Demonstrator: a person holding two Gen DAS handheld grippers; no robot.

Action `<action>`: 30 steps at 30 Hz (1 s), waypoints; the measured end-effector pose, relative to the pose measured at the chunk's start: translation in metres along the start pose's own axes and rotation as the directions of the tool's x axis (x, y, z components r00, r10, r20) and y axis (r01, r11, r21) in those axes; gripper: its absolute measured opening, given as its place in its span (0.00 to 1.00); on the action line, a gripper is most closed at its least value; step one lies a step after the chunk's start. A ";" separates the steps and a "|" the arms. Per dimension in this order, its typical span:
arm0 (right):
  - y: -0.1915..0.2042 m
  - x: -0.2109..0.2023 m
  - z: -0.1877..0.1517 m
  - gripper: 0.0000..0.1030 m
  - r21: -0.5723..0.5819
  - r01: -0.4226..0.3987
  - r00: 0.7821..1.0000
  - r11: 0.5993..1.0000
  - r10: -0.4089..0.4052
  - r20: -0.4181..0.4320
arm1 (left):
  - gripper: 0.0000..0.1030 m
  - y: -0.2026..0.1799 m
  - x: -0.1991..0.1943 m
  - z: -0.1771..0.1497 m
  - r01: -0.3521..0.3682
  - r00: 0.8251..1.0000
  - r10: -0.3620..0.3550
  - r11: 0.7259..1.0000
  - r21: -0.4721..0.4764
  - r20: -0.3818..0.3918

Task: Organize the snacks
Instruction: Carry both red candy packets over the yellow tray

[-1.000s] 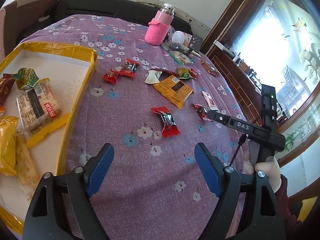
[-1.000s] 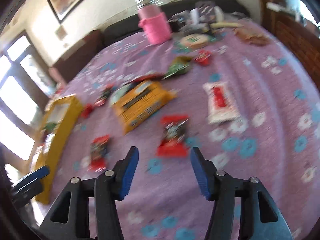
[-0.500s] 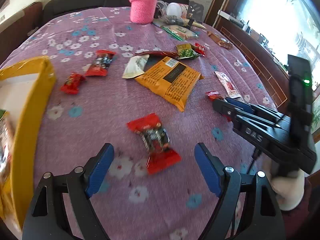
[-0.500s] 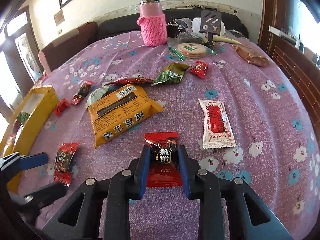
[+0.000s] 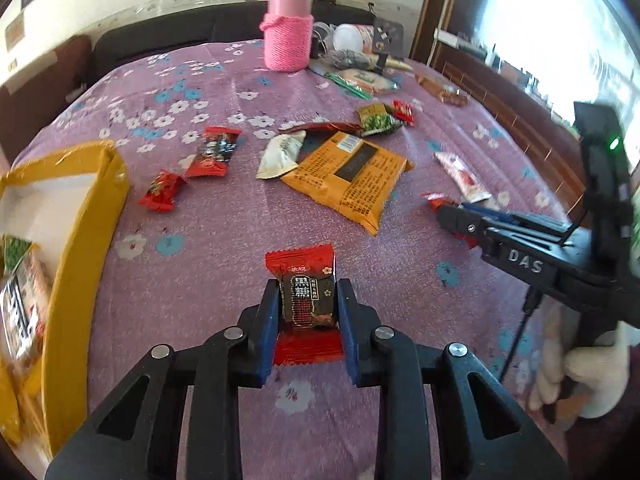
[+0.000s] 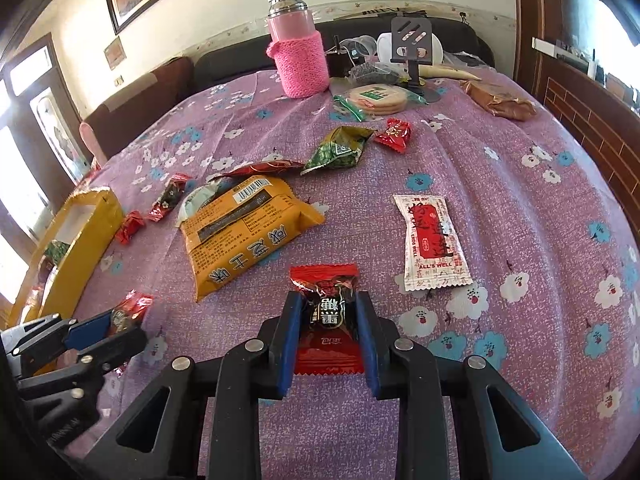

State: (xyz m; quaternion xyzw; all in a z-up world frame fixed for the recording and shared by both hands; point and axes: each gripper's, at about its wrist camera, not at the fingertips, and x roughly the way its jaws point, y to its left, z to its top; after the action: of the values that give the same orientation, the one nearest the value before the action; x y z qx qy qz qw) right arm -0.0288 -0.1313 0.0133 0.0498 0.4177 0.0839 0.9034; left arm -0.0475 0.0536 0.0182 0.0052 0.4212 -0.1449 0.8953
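Observation:
My left gripper (image 5: pixel 307 292) is shut on a red and black candy packet (image 5: pixel 306 288) on the purple flowered cloth. My right gripper (image 6: pixel 328 308) is shut on another red and black candy packet (image 6: pixel 326 308). The right gripper also shows at the right of the left wrist view (image 5: pixel 452 216). The left gripper shows at the lower left of the right wrist view (image 6: pixel 104 328), with its candy (image 6: pixel 130 308) between the fingers. A yellow-rimmed box (image 5: pixel 86 224) with snacks inside sits at the left; it also shows in the right wrist view (image 6: pixel 76 240).
Loose snacks lie on the cloth: a big orange pack (image 6: pixel 244 228), a white and red sachet (image 6: pixel 432 240), a green pack (image 6: pixel 340 152), small red candies (image 5: pixel 162 190). A pink-sleeved flask (image 6: pixel 298 60), biscuits (image 6: pixel 376 98) and a phone stand (image 6: pixel 412 40) stand at the back.
My left gripper moved over the red candy and closed on it. My right gripper stayed shut on its candy. The yellow box moved further left in the left wrist view.

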 end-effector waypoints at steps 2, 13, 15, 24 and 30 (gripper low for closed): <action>0.000 -0.003 -0.001 0.26 0.005 -0.007 1.000 1.000 0.006 0.010 | 0.24 0.008 -0.010 -0.001 0.026 1.000 -0.026 0.999 -0.035 0.017; 0.023 -0.031 -0.008 0.25 -0.007 0.000 0.995 1.000 0.001 0.104 | 0.24 0.106 -0.104 -0.037 0.065 0.987 -0.024 0.964 -0.257 0.159; 0.033 -0.034 -0.009 0.25 0.017 -0.058 0.995 0.998 0.056 0.083 | 0.24 0.125 -0.115 -0.046 0.044 0.986 0.006 0.956 -0.289 0.168; 0.157 -0.037 0.004 0.24 -0.104 -0.290 0.957 0.951 0.290 -0.017 | 0.24 0.174 -0.121 -0.077 -0.040 0.985 0.103 0.919 -0.392 0.142; 0.233 -0.017 0.015 0.24 -0.184 -0.342 0.940 0.922 0.332 -0.082 | 0.24 0.179 -0.119 -0.083 -0.067 0.985 0.122 0.922 -0.381 0.121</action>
State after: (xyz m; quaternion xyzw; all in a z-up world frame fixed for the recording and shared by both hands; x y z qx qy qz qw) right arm -0.0536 0.0937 0.0735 0.0300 0.4148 0.2798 0.8653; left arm -0.1346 0.2665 0.0342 -0.1560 0.3756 -0.0183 0.9134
